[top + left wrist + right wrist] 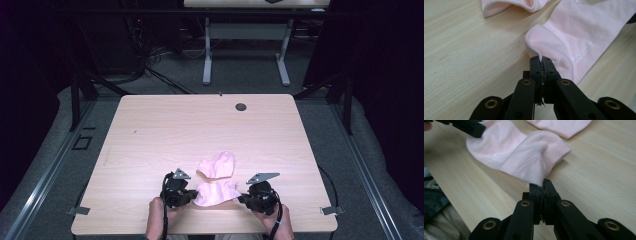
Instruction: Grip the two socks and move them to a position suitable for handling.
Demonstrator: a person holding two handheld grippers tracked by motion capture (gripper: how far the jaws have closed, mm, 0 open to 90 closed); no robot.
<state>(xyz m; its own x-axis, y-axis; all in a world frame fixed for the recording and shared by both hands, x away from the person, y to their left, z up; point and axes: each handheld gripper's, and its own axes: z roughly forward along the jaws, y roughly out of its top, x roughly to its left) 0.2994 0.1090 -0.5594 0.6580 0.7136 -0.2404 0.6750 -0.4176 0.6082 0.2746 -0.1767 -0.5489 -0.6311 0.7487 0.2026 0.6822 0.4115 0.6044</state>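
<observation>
Table (150, 130): light wood, bare apart from two pink socks lying toward the near edge.
Far sock (217, 165): flat on the wood just beyond the near one, untouched, apart from both grippers; probably the partner waiting to be paired.
Near sock (216, 192): stretched between the two grippers close to the near edge, resting partly on the wood, small white print on its side in the left gripper view (584, 37).
Left gripper (186, 194): jaws pressed together on a thin fold of the near sock's edge, cloth pinched between the pads (541, 62).
Right gripper (246, 198): jaws likewise closed tight, nipping the opposite end of the same sock (541, 185).
Done, by the look of it: near sock gripped at both ends.
Left, as a judgement: lifting it, laying it onto the far sock, letting go.
</observation>
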